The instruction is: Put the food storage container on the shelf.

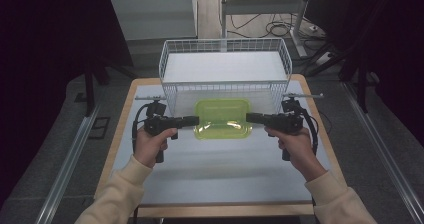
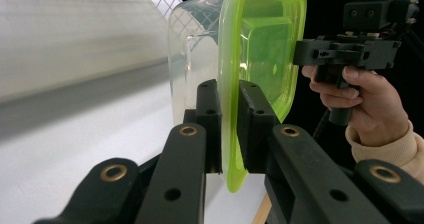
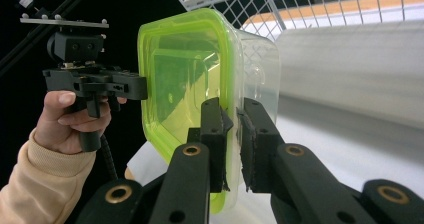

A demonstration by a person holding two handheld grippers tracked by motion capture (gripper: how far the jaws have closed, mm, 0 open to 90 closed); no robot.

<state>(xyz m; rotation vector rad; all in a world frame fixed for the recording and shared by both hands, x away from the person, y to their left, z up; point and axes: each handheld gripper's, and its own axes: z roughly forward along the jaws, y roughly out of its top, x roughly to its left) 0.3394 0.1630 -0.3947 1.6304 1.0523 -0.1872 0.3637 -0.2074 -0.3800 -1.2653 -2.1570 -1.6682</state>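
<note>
A clear plastic container with a lime-green lid [image 1: 223, 118] sat on the white table [image 1: 215, 169], near the middle and just in front of the white wire basket [image 1: 225, 71] at the far side. Its far edge lay right against the basket's front wall, though from the high view it was hard to tell whether the two actually touched.

The left gripper [image 1: 193, 120] came in from the left, held level in the person's left hand [image 1: 152, 144], and its jaws were clamped on the left rim of the container. In the left gripper view the two black jaws were pinched close on the green lid's edge [image 2: 232, 134], one jaw on the clear body side and one on the lid's top side.

The right gripper [image 1: 251, 117] reached in from the right, held by the right hand [image 1: 295, 146], and it too was closed on the container, at its right rim. The right gripper view showed its jaws squeezed on the lid's edge [image 3: 231, 134], with the clear tub [image 3: 257, 69] to the right of the jaws and the green lid face to the left.

The two grippers faced each other across the container, at about the same height.
</note>
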